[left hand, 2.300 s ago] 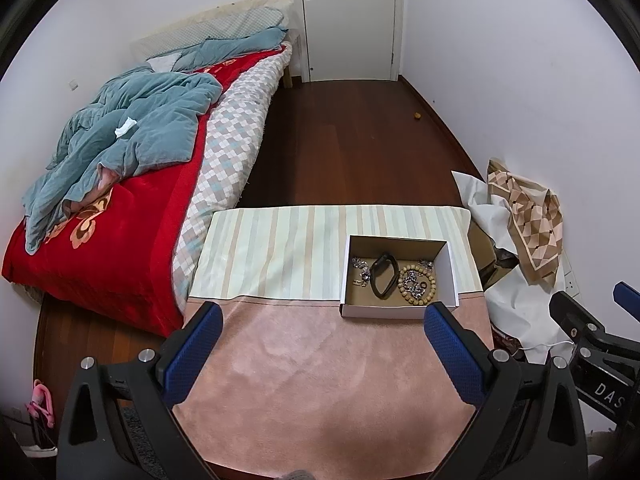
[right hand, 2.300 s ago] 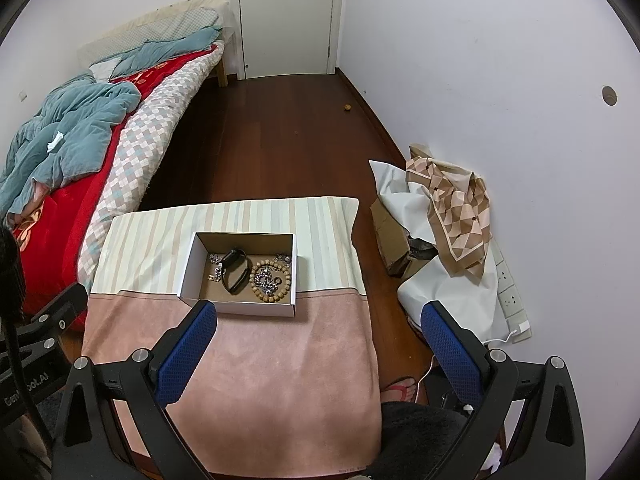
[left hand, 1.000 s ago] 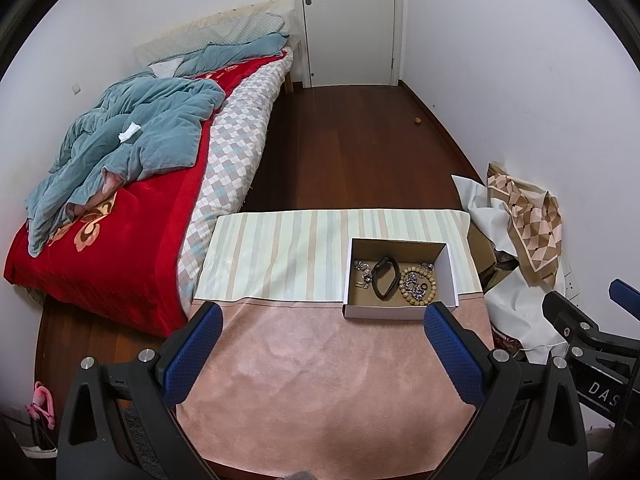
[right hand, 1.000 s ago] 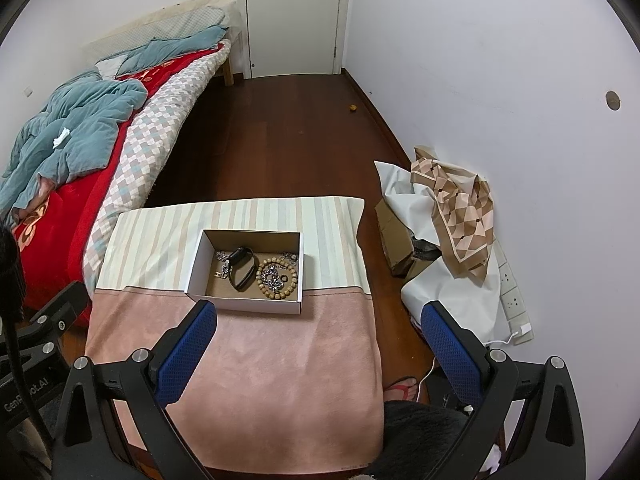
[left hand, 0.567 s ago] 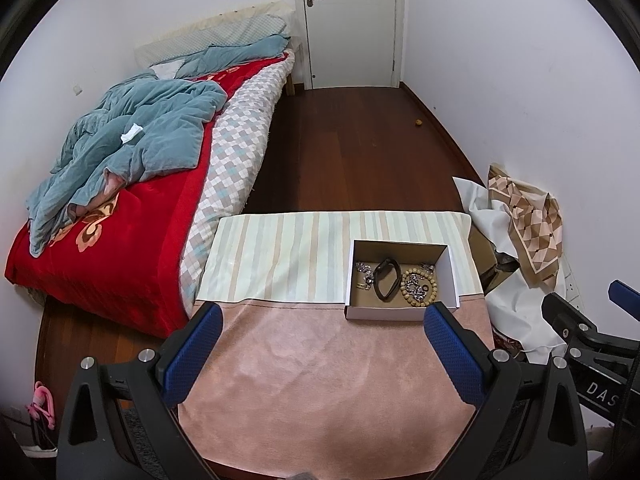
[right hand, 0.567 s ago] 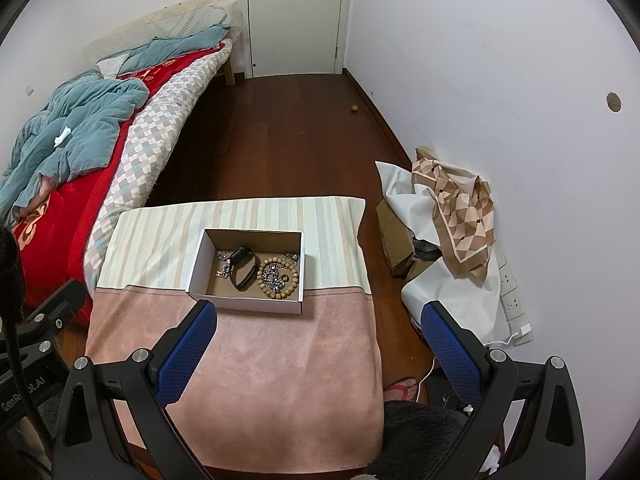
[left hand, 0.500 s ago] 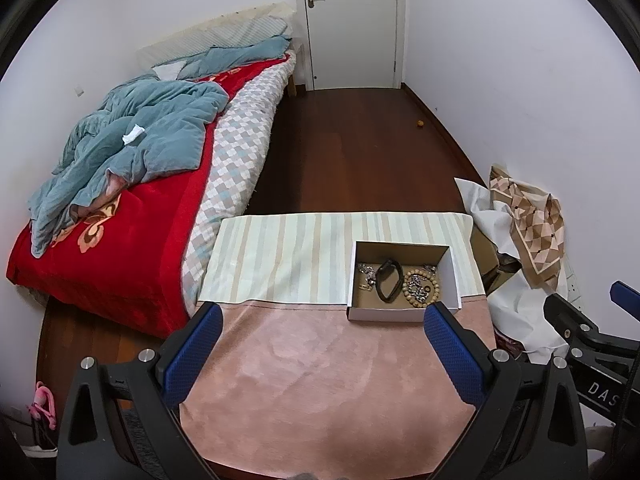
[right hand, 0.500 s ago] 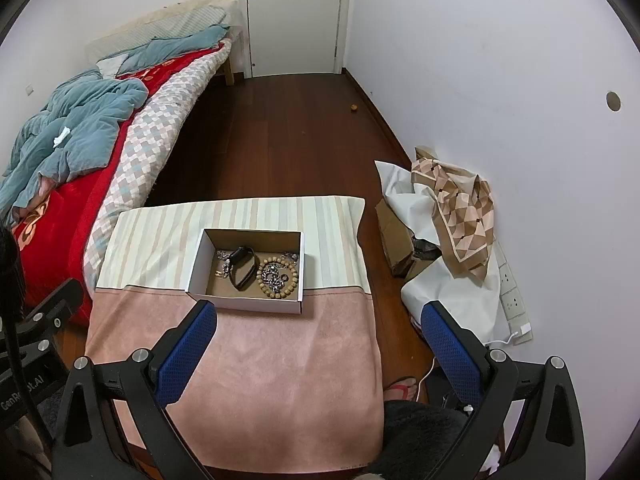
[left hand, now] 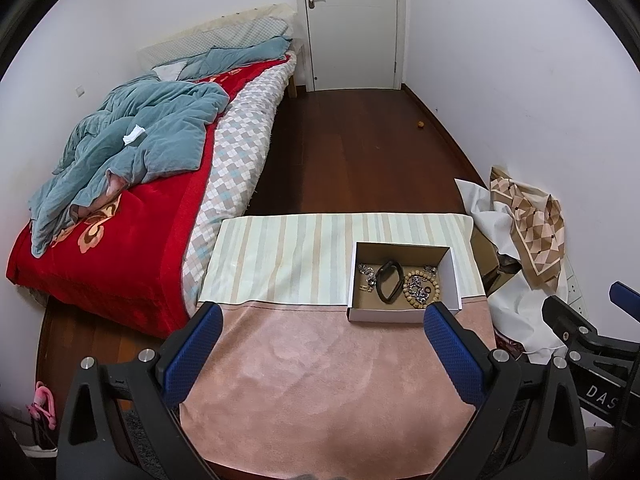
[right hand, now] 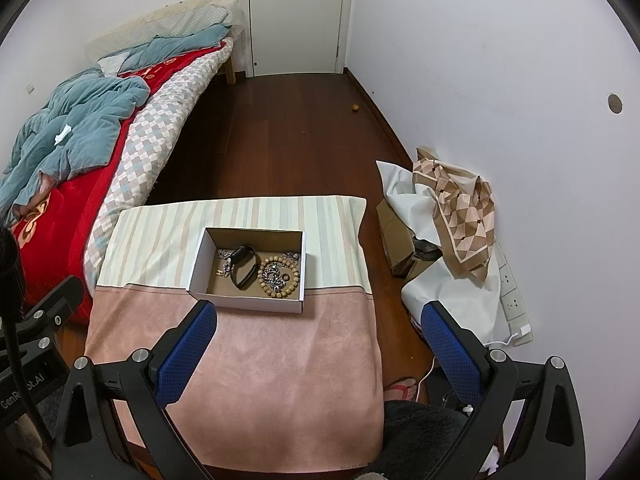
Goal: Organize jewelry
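Both cameras have drawn back and up a little over the last two seconds: the box (left hand: 403,286) now looks smaller and sits further ahead of the left gripper (left hand: 318,346), just beyond its right fingertip, and ahead-left of the right gripper (right hand: 319,340), just past its left fingertip. Nothing inside the box has shifted, so the retreat has changed the view and not the jewelry. Both grippers are spread wide and hold nothing, well above the worktop (right hand: 260,360). All the jewelry in sight lies in the box: a black band (right hand: 243,266) near the middle, a bead bracelet (right hand: 279,276) to its right with silver chain (right hand: 274,273) and a dark ring (right hand: 285,278) inside its loop, and small silver pieces (right hand: 225,258) to the left. That fits pieces gathered in as well as pieces waiting to be sorted out. Readable writing: "DAS" on the right gripper's body in the left view, "GenRobot.AI", partly hidden, on the left gripper's body in the right view.
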{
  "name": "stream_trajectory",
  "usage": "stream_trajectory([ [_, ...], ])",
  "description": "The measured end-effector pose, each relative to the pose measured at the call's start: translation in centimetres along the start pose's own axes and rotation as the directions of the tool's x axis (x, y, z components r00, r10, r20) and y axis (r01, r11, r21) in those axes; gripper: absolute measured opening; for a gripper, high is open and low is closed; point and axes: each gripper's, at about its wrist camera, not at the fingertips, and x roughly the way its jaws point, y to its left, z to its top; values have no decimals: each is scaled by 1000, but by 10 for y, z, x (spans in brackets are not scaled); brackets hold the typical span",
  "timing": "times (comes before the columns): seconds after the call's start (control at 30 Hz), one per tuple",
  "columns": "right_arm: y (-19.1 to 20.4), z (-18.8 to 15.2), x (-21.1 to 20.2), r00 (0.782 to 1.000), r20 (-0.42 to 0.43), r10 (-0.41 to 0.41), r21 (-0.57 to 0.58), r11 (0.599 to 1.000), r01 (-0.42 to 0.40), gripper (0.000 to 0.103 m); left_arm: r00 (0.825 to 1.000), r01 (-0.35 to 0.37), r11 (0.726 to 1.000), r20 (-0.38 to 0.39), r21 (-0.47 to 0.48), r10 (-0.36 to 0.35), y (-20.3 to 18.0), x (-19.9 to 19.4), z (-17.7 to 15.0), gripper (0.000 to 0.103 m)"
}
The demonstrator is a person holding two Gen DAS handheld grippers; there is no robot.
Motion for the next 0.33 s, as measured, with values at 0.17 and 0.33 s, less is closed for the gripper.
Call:
stream_trajectory([
  [0.17,0,0,1,1000,-1,0,1,1000,0,103,1000,6,1000,0,0,-6,0,0,0,103],
  [0.33,0,0,0,1000,1,-1,-1,1000,1,103,1000,12,1000,4,-5,-12,1,0,-2,103],
])
